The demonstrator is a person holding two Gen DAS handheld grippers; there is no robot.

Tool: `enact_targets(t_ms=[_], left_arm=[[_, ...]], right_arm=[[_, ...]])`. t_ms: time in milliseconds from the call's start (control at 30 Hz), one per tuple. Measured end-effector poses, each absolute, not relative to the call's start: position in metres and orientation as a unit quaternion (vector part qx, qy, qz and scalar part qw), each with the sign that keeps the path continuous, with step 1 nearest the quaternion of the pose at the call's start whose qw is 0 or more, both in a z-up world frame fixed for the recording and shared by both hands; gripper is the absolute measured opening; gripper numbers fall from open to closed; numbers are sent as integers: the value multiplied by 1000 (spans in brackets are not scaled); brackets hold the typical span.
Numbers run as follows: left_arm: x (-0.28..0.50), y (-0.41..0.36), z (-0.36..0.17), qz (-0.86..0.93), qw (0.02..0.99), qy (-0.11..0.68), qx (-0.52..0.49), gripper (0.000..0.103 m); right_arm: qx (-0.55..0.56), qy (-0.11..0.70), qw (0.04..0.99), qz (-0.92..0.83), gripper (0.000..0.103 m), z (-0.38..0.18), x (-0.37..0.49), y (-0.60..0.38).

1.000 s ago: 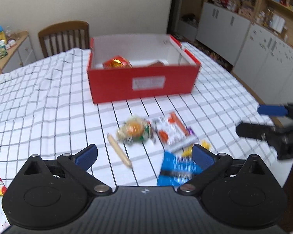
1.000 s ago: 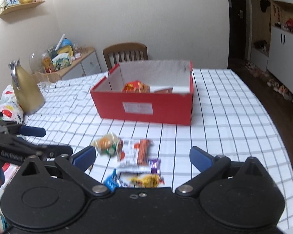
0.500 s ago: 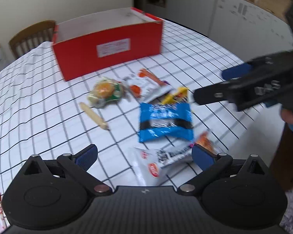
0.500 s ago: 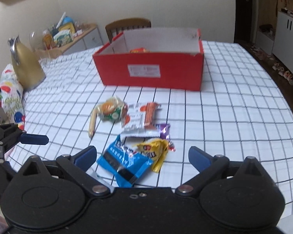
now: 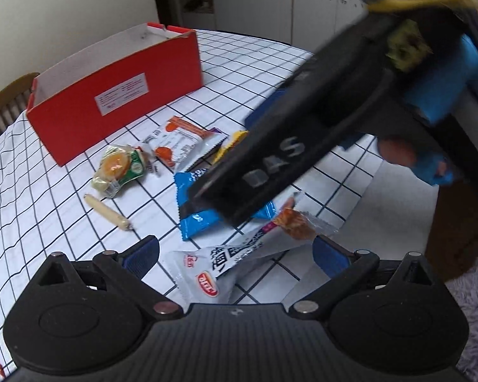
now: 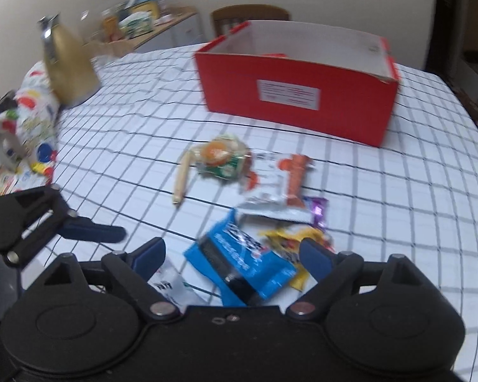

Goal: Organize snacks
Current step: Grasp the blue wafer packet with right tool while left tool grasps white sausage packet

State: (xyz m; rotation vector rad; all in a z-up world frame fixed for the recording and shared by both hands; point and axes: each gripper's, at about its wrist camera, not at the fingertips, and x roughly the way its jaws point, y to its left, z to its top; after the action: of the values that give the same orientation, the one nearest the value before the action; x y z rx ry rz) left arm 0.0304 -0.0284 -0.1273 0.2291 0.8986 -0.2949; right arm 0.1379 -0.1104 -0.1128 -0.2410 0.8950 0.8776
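Observation:
A loose pile of snacks lies on the checked tablecloth in front of a red box [image 5: 118, 95] [image 6: 296, 95]. My left gripper [image 5: 235, 254] is open, low over a white packet [image 5: 207, 270] that lies between its fingers. My right gripper [image 6: 232, 254] hangs over a blue packet [image 6: 242, 264] [image 5: 197, 219]. Its jaws are closing with the packet between them, and the pads are still apart from it. In the left wrist view the right gripper [image 5: 271, 165] crosses the frame and hides part of the pile. The left gripper [image 6: 79, 232] shows at the left of the right wrist view.
Also in the pile are a round green-and-orange snack [image 6: 223, 159], a sausage stick [image 6: 183, 178], a white-and-orange packet [image 6: 277, 184], a yellow packet [image 6: 290, 238] and a purple one [image 6: 318, 210]. A gold jug [image 6: 68, 70] and a colourful bag [image 6: 32, 117] stand at the left. The table edge is close on the right.
Both grippers have sunk closer to the snack pile. The left view has rolled, and the right gripper now crosses it. The right jaws have narrowed a little.

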Motion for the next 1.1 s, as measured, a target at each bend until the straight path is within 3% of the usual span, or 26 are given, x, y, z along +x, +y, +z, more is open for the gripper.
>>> enact_targets(t_ms=[167,333,400,533,667,800,1100], left_arm=[[28,-32,-136,-159,877,437,120,101],[26,-36,-143,-173,869,443,135,88],[27,-38,-145,-178,866,445,141,79],[28,-38,-147,-179,863,450,147,75],[28,-34,-147,-175,860,457,145,61],[27,-27,-147,-163,859,465,137,51],[26,-24,-146,-163,857,470,136,40]], right_arm=[[-152,423,780,437,80,-122,143,-92],[-188,418,761,459,79,-127,145,-82],[-197,420,754,466,77,-128,147,-80],[-226,418,740,475,71,-132,147,-76],[-257,411,733,477,67,-139,145,-73],[-277,408,726,480,66,-144,144,-72],[-302,403,710,492,66,-148,138,-64]])
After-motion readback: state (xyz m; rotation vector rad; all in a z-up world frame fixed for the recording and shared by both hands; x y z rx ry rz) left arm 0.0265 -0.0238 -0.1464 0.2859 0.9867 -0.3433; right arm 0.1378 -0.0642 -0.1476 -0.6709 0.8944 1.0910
